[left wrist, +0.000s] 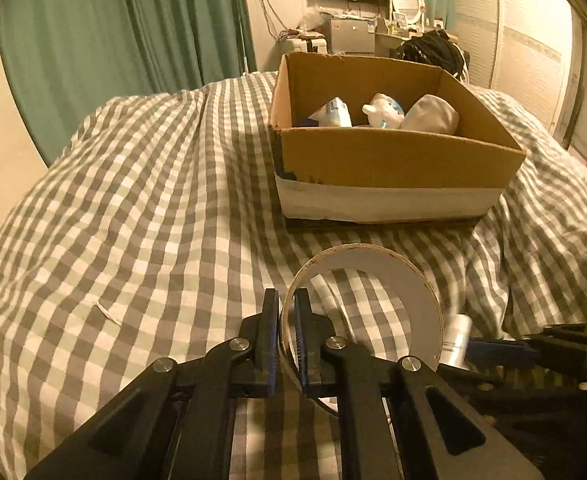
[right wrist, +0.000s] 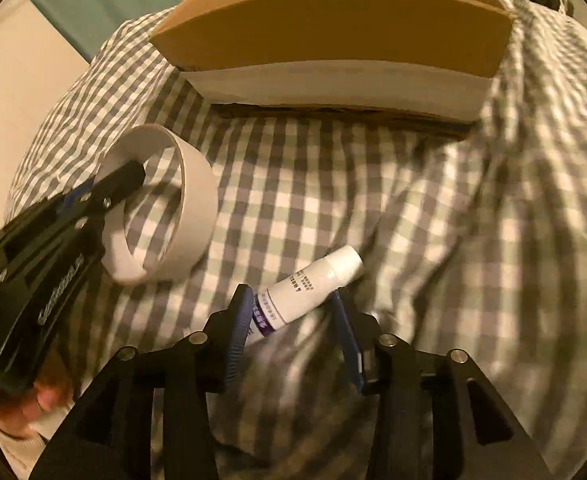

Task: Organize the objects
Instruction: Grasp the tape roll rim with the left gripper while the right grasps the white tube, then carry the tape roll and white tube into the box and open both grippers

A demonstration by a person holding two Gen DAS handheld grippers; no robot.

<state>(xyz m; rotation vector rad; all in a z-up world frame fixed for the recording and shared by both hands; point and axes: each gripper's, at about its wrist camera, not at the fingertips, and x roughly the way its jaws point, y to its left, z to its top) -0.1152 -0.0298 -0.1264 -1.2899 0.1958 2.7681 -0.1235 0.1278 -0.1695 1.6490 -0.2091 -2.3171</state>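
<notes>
My left gripper [left wrist: 286,308] is shut on the rim of a wide white tape ring [left wrist: 417,296], one finger inside it and one outside. The ring stands on edge on the checked bedspread and also shows in the right wrist view [right wrist: 197,196], with the left gripper [right wrist: 105,188] on it. My right gripper [right wrist: 289,300] is open, its fingers on either side of a white tube with a purple band [right wrist: 313,284] lying on the bedspread. The tube's cap end shows in the left wrist view [left wrist: 455,340]. An open cardboard box [left wrist: 393,160] stands behind, holding several white items.
The checked bedspread [left wrist: 133,220] is rumpled, with folds to the right of the box [right wrist: 533,160]. Green curtains [left wrist: 113,28] hang at the back left. A dresser with clutter, a mirror and a wall screen stand beyond the bed.
</notes>
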